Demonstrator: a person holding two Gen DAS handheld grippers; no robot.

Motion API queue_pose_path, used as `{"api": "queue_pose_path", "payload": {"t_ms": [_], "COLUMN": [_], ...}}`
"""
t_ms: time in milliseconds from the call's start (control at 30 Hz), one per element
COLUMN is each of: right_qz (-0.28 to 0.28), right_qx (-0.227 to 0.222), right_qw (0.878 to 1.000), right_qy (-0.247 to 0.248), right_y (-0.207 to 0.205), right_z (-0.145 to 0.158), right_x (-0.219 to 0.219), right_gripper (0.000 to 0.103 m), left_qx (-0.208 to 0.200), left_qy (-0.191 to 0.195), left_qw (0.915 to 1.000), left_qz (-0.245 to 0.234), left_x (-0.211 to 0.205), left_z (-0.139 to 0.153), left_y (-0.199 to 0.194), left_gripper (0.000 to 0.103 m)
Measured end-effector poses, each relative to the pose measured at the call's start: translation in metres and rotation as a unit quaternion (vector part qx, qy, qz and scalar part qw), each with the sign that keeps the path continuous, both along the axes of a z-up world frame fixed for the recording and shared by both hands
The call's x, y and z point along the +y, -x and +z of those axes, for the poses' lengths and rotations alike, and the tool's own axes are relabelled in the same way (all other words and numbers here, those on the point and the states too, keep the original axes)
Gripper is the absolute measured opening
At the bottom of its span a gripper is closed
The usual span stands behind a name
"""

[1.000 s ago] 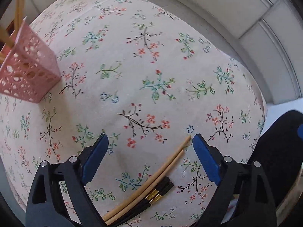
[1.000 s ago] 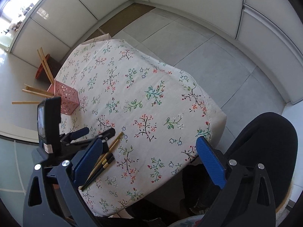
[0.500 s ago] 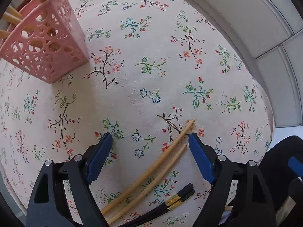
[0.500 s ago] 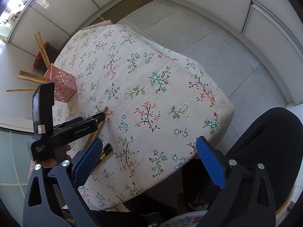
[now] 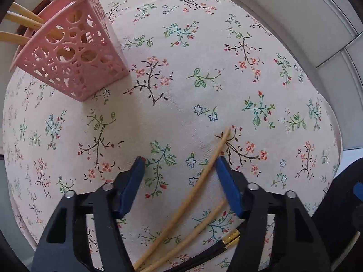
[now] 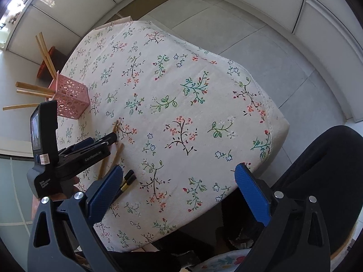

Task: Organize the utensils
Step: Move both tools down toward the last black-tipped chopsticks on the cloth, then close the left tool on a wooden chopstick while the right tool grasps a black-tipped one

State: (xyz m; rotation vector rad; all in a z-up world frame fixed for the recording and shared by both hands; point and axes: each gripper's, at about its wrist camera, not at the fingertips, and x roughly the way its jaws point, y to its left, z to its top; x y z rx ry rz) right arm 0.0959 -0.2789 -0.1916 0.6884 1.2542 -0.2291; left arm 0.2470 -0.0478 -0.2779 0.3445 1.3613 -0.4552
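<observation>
Descent of my left gripper [image 5: 179,162] over the last second had brought its parted blue pads astride the longer pale bamboo chopstick [image 5: 192,195], right pad touching, nothing clamped. The chopstick lay near the tabletop's near-left edge, beside black gold-banded chopsticks [image 5: 229,241]. Pink perforated plastic holder [image 5: 72,61] stood at the far-left edge. My right gripper [image 6: 179,190] hung open, idle. Judgement: closing comes next.

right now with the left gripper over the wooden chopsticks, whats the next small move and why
Probably close the left gripper on the longer wooden chopstick. Its jaws stand open, the stick runs up between them beside the right-hand finger, and nothing is gripped yet. The pink basket, already holding chopsticks, stands ahead to the left.
</observation>
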Motion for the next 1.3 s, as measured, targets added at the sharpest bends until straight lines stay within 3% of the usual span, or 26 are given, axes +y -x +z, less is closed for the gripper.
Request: {"api": "queue_pose_path", "payload": {"t_ms": [67,233,300,367,633,733,767,833,867,1000,1133,1300], "right_qz": [0.001,0.009,0.011,0.015,0.031,0.044,0.046,0.065,0.070,0.079,0.091,0.123], "right_qx": [0.000,0.021,0.044,0.061,0.092,0.110,0.102,0.089,0.085,0.075,0.017,-0.065], "right_qw": [1.000,0.999,0.998,0.997,0.995,0.993,0.993,0.992,0.991,0.991,0.995,0.990], "right_qy": [-0.002,-0.027,-0.045,-0.053,-0.014,0.004,0.030,0.062,0.076,0.077,0.026,0.020], "right_y": [-0.007,-0.037,-0.049,-0.059,-0.100,-0.109,-0.111,-0.117,-0.119,-0.122,-0.116,-0.099], "right_z": [0.000,-0.012,-0.022,-0.030,-0.053,-0.064,-0.061,-0.058,-0.056,-0.054,-0.038,0.009], "right_x": [0.005,0.028,0.040,0.054,0.102,0.120,0.128,0.140,0.143,0.142,0.136,0.127], "right_gripper": [0.096,0.093,0.083,0.075,0.056,0.053,0.053,0.040,0.028,0.007,0.006,0.005], "left_qx": [0.003,-0.007,-0.032,-0.039,-0.131,-0.154,-0.158,-0.163,-0.165,-0.172,-0.182,-0.201], "left_qy": [-0.001,0.016,0.008,0.029,0.062,0.076,0.079,0.085,0.086,0.088,0.102,0.126], "left_qw": [1.0000,0.9998,0.9993,0.9982,0.9869,0.9805,0.9794,0.9775,0.9769,0.9752,0.9709,0.9626], "left_qz": [-0.008,0.004,0.017,0.034,0.071,0.095,0.098,0.104,0.105,0.109,0.118,0.131], "left_x": [0.003,0.028,0.069,0.091,0.159,0.148,0.142,0.135,0.132,0.129,0.128,0.131], "left_z": [0.003,0.012,0.022,0.034,0.115,0.130,0.127,0.127,0.128,0.134,0.142,0.159], "left_y": [0.002,0.021,0.025,0.026,0.069,0.065,0.063,0.059,0.058,0.060,0.062,0.070], "left_gripper": [0.011,0.009,0.005,0.005,0.005,0.005,0.005,0.005,0.005,0.005,0.005,0.005]}}
